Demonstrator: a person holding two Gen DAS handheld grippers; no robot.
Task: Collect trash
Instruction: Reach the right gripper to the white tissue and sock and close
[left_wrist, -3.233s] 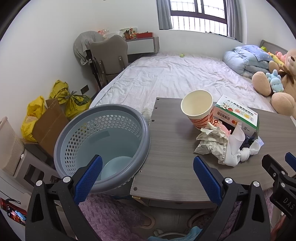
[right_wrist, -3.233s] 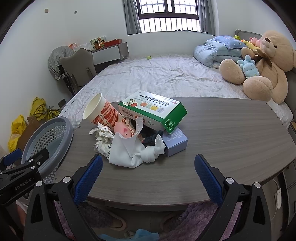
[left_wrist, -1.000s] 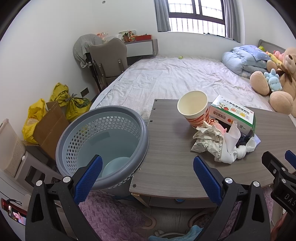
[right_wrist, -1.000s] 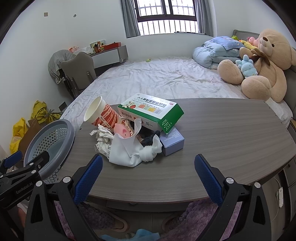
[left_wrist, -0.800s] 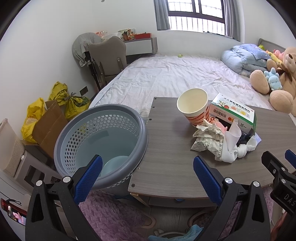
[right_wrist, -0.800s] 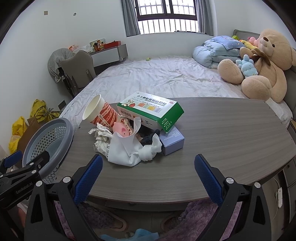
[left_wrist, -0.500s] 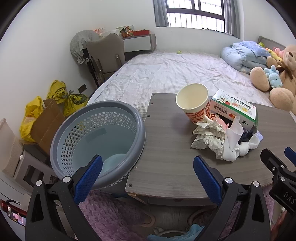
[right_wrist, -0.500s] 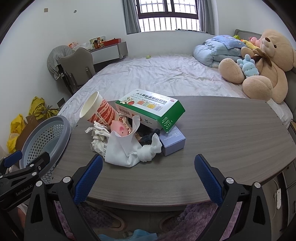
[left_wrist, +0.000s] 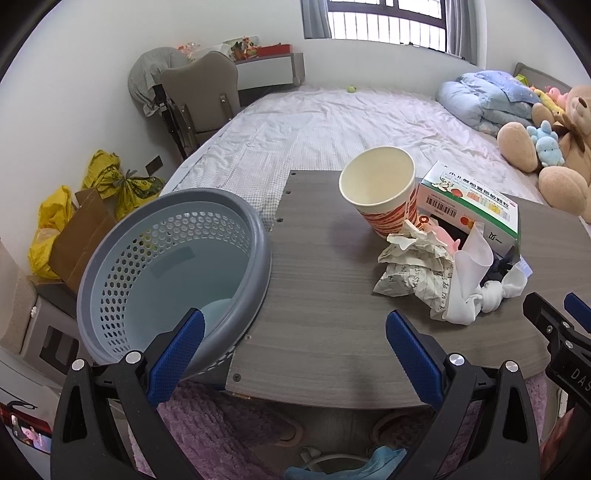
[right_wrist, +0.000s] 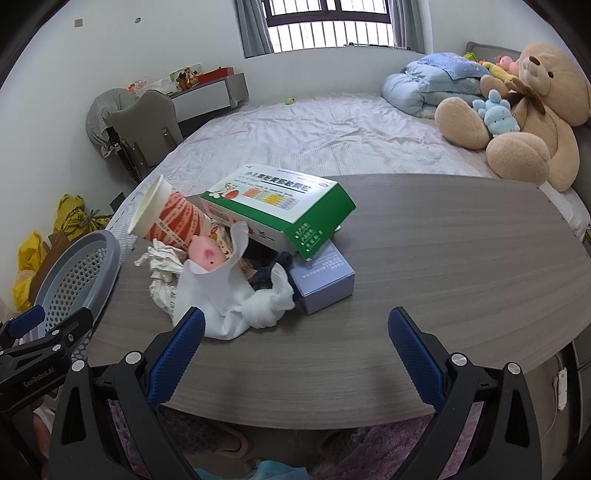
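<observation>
Hovering open near trash pile (right_wrist: 236, 280), both hand-held grippers

1. Desk (right_wrist: 461, 258): right half bare, open to approach from the front edge.
2. Trash pile, left half of desk: paper cup (right_wrist: 173, 221) tilted against green box (right_wrist: 280, 203); crumpled paper (left_wrist: 413, 269), white cloth (right_wrist: 240, 302) and blue box (right_wrist: 325, 277) crowded together in front.
3. Desk strip between pile and front edge: bare.
4. Basket (left_wrist: 177, 280): touching the desk's left end, mouth unobstructed.
</observation>
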